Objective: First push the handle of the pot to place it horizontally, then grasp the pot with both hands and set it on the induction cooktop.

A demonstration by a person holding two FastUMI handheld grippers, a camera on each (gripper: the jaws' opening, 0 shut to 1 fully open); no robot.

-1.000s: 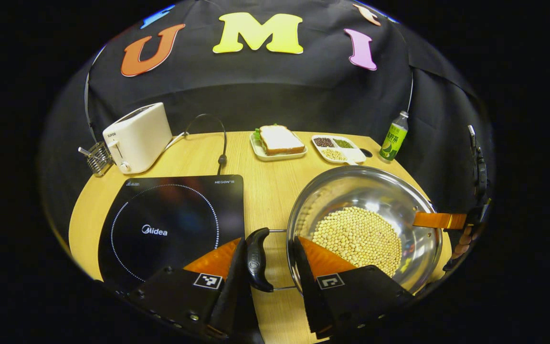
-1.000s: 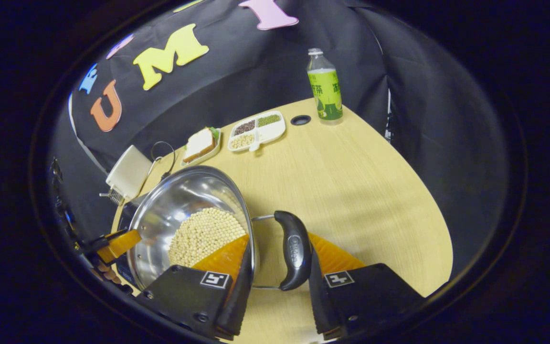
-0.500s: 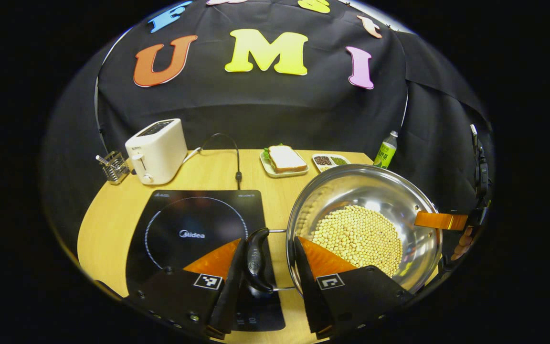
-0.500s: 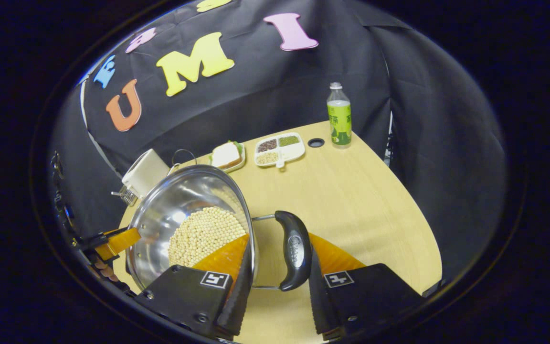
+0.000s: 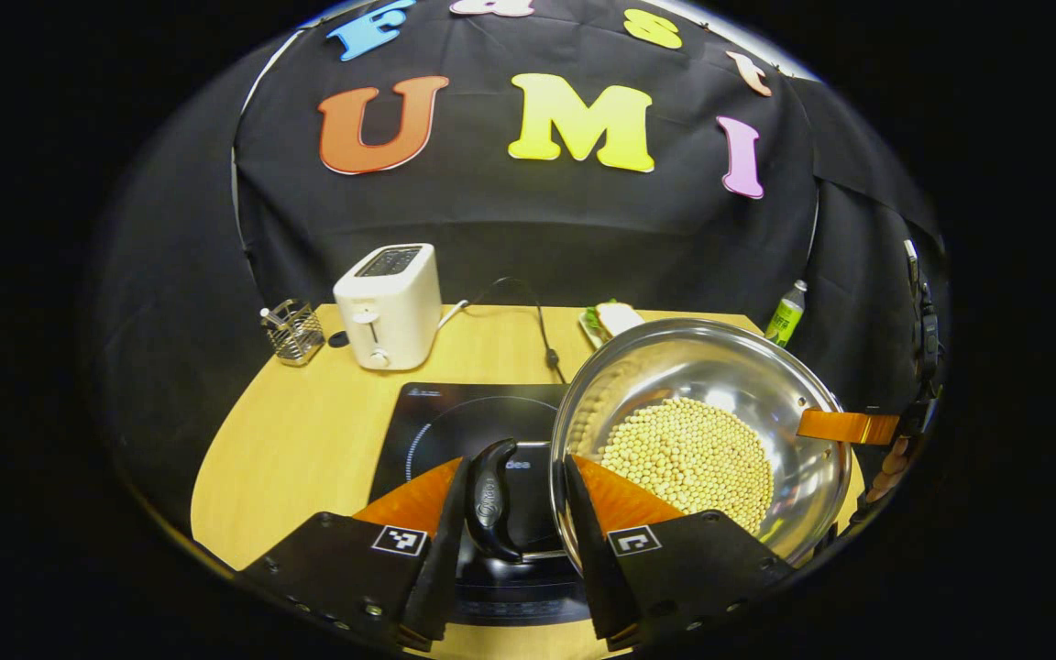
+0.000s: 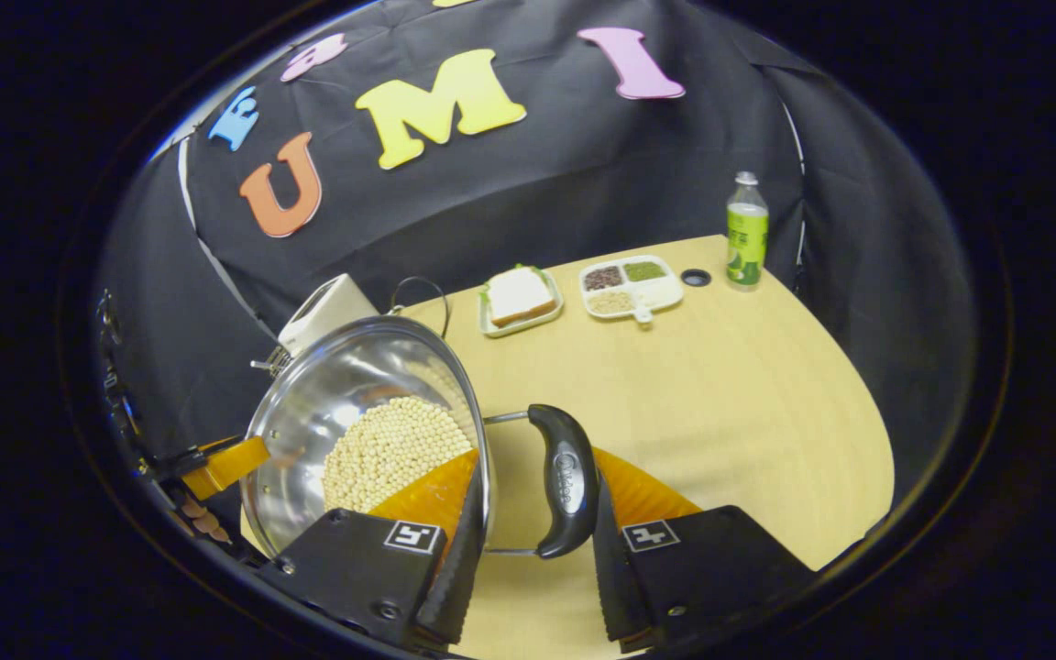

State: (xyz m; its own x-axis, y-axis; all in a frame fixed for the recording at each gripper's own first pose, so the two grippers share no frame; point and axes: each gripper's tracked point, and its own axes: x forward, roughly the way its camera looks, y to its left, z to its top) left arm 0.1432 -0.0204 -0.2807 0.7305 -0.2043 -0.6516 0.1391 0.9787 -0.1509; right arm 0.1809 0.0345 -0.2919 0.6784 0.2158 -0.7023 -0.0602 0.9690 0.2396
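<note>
Behind the pale wooden tabletop (image 5: 308,440) hangs the black booth cloth, and over that wood I carry the wide stainless-steel pot (image 5: 720,376), its bowl holding a heap of pale yellow beans (image 5: 688,458). My left gripper (image 5: 508,513) has its two fingers on either side of the pot's black curved side handle (image 5: 489,500); the left finger lies against it, while a gap shows on the other side, so I cannot tell whether both press. My right gripper (image 6: 528,513) brackets the opposite black side handle (image 6: 565,481) the same way, touching on the right and with a gap on the left. Both handles stick out level from the rim, so I judge the pushing step done and the carry in hand.

What matters now is how the pot lies against the flat black induction cooktop (image 5: 464,431). From my left gripper the cooktop sits directly beneath the held handle and reaches under the pot's near edge, but most of the bowl hangs off to the right of it, over bare wood. The line through the two handles runs left to right between my grippers, and the left one is nearer the cooktop. I judge the pot needs to travel further left before lowering, level so the beans stay put.

Beyond stand a white toaster (image 5: 390,302), a small wire basket (image 5: 294,330), a sandwich on a plate (image 6: 517,298), a divided dish of grains (image 6: 631,284) and a green-labelled bottle (image 6: 746,234).
</note>
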